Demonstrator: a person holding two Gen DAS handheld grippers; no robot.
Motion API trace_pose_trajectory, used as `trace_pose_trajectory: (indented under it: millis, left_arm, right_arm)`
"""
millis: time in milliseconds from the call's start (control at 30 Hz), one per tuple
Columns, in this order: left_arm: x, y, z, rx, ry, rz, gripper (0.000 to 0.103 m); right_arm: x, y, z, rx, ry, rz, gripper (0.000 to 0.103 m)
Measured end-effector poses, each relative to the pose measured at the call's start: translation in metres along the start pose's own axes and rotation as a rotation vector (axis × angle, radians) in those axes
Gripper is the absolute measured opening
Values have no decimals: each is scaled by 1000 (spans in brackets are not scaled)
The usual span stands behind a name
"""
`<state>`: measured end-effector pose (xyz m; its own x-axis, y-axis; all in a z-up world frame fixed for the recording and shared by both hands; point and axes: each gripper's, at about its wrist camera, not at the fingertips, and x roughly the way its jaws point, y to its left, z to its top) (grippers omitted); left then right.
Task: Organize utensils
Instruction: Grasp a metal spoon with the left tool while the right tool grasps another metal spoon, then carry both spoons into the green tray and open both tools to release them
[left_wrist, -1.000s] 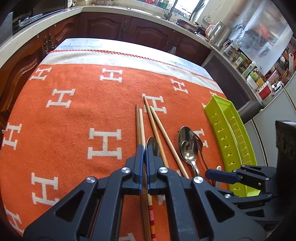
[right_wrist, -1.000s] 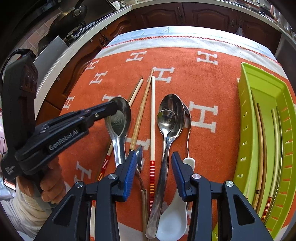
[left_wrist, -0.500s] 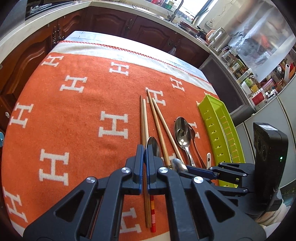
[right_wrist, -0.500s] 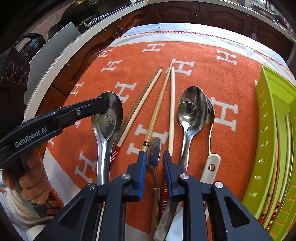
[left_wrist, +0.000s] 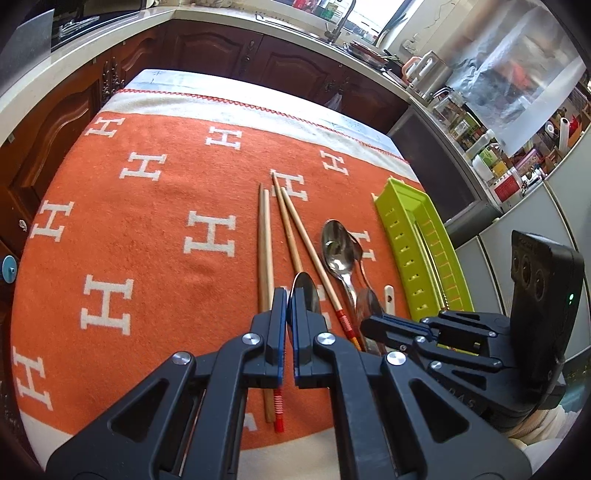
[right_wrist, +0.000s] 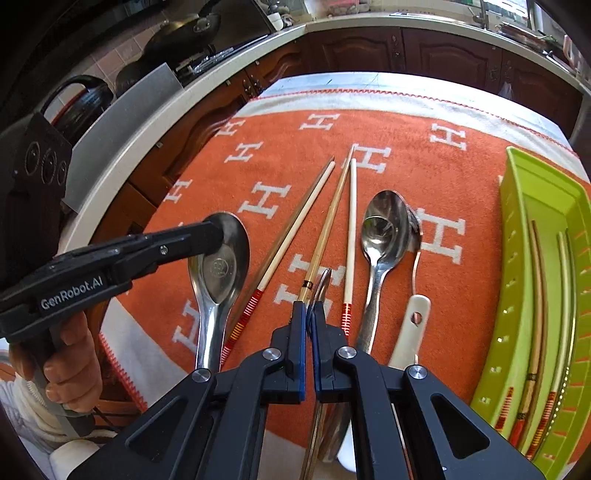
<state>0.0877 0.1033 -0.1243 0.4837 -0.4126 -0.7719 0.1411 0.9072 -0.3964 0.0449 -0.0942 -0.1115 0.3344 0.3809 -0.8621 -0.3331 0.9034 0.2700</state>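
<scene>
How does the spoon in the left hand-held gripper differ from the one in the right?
The large spoon, in the left hand-held gripper, faces bowl-up; the small spoon, in the right hand-held gripper, is turned edge-on. The large spoon is clamped at its bowl rim, the small spoon below its bowl. Both are shiny metal.

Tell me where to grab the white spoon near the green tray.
Take the white spoon by its flat handle, just short of the hole, coming straight down and closing across its width. It lies flat on the cloth with bare gaps either side; its bowl is hidden behind the right gripper.
</scene>
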Motion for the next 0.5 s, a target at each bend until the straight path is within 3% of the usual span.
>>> trace_pose_trajectory:
  millis: [300,500]
  left_arm:
    - [-13,-56,-7,100,9,-19,0]
    - [-10,-114,0,182,27,-46,0]
  right_arm:
    - [-64,-32,-17,77,-103,-29,3]
    - [-103,-68,-29,140,-164,-61,3]
